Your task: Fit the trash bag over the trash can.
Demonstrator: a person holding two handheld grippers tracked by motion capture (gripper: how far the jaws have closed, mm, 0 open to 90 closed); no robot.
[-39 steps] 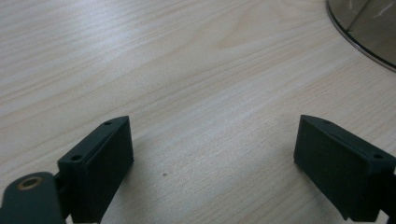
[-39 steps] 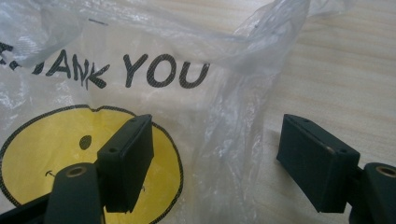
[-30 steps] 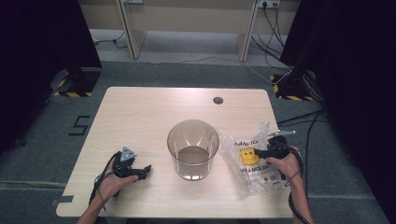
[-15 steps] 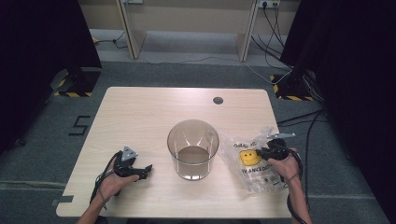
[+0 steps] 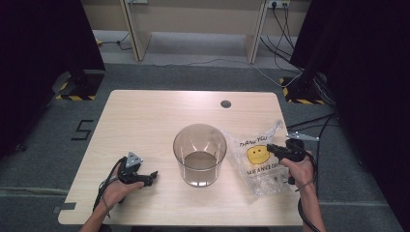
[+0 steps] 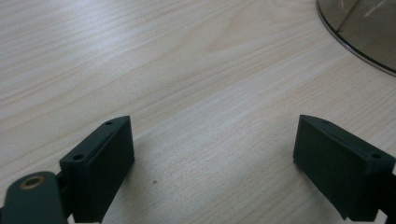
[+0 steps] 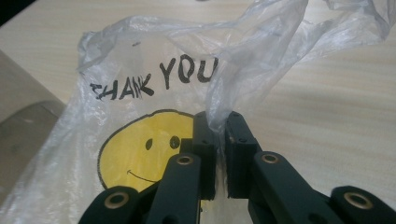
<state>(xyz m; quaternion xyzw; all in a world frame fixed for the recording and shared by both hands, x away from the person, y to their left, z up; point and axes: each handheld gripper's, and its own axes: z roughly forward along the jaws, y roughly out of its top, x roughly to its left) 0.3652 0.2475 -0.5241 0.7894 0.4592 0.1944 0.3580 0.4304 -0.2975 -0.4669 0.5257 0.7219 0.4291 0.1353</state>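
On the left of the wooden surface (image 5: 145, 116), the left tongs (image 5: 151, 176) lay low in the person's left hand (image 5: 116, 189), pointing toward the middle. In the left gripper view the left tongs (image 6: 212, 154) stood released, their two black jaws wide apart with bare wood grain between them and nothing held; the curved base of the clear tub (image 6: 359, 32) showed at the upper right corner, apart from the jaws.

At the centre stood that clear tub (image 5: 199, 153), a round, see-through container, upright on the surface.

Just to its right lay the plastic bag (image 5: 256, 159), thin and crumpled, printed with "THANK YOU" and a yellow smiley face, its near edge just beside the tub. The right tongs (image 5: 270, 149), held in the person's right hand (image 5: 300, 166), reached in over the bag from the right. In the right gripper view the right tongs (image 7: 220, 140) had just been closing and were clenched on a gathered fold of the plastic bag (image 7: 154, 93), the film pinched between the jaws and rising above them toward the bag's loose handle, while the rest of the bag spread flat on the surface.
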